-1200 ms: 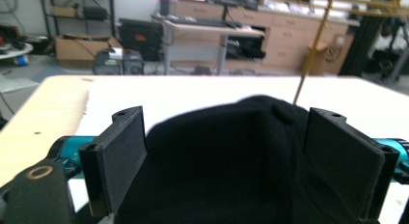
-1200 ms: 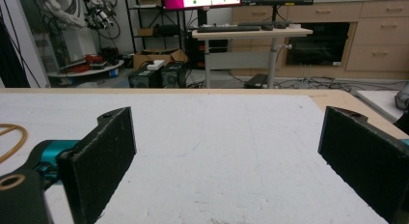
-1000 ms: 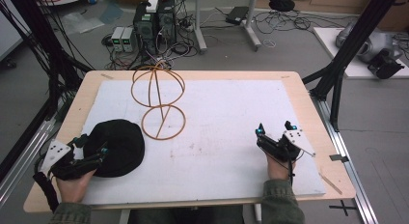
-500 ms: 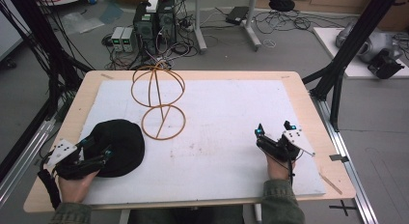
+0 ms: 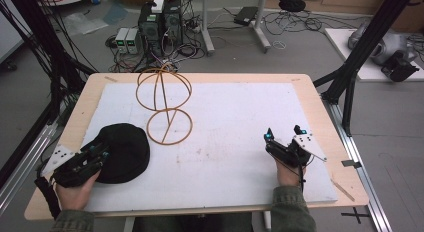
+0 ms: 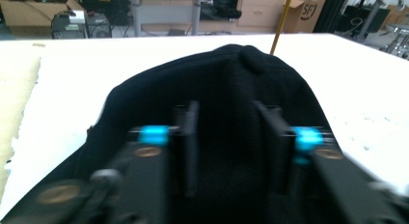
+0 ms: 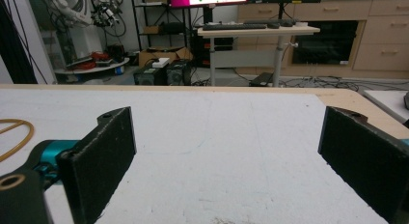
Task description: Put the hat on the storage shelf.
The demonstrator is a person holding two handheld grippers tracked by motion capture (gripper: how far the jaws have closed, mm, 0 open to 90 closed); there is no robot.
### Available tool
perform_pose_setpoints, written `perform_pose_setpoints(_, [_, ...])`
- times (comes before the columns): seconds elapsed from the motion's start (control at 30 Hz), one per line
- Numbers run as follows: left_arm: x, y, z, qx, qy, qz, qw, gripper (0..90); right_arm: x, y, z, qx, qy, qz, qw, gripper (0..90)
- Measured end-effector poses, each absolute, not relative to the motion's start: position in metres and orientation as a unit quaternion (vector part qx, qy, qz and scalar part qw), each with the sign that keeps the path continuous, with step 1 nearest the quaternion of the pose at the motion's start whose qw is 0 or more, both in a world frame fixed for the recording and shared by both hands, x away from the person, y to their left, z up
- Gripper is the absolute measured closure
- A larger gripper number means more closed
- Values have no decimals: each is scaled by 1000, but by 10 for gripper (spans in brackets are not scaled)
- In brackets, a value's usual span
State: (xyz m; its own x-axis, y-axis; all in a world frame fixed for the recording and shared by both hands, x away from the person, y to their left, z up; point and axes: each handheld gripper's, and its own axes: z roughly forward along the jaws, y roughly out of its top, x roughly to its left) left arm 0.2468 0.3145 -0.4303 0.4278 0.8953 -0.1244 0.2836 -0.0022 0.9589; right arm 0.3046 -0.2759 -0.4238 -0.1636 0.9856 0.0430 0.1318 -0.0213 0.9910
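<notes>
A black knit hat lies at the near left of the white board. My left gripper rests on the hat's near-left edge. Its jaws have just been closing. In the left gripper view they stand narrow, pinching the hat's fabric between the pads of that left gripper. A wire hat stand of tan hoops rises behind the hat, with one rod showing past the hat. My right gripper sits low at the near right, open, and nothing lies between the jaws of this right gripper.
The stand's base ring lies far left of the right gripper. The board covers a wooden table. Black frame posts stand at both sides. Computers and cables crowd the floor beyond the far edge.
The left gripper's jaws have drawn together on the hat's edge. Neither hand has shifted, and the right gripper stays wide open.
</notes>
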Motion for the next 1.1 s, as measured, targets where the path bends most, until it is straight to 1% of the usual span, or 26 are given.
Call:
perform_pose_setpoints(0.03, [246, 313, -430, 651, 451, 281, 541, 805, 305, -276, -424, 496, 563, 514, 415, 51])
perform_pose_setpoints(0.07, [246, 312, -429, 655, 448, 284, 539, 853, 305, -276, -424, 496, 564, 514, 415, 51])
perform_pose_setpoints(0.1, [246, 311, -428, 658, 443, 288, 536, 863, 304, -275, -424, 497, 563, 515, 413, 51])
perform_pose_setpoints(0.23, [244, 306, -424, 666, 425, 304, 533, 870, 305, -275, -424, 496, 564, 515, 414, 51])
perform_pose_setpoints(0.53, [243, 303, -420, 665, 414, 310, 539, 870, 305, -275, -424, 494, 565, 514, 415, 51])
perform_pose_setpoints(0.63, [242, 301, -417, 658, 408, 309, 553, 870, 305, -275, -424, 494, 565, 513, 416, 51])
perform_pose_setpoints(0.83, [243, 298, -408, 654, 400, 313, 560, 870, 304, -275, -423, 494, 564, 515, 416, 51])
perform_pose_setpoints(1.1, [239, 293, -389, 626, 394, 330, 587, 869, 304, -275, -423, 491, 566, 515, 417, 52])
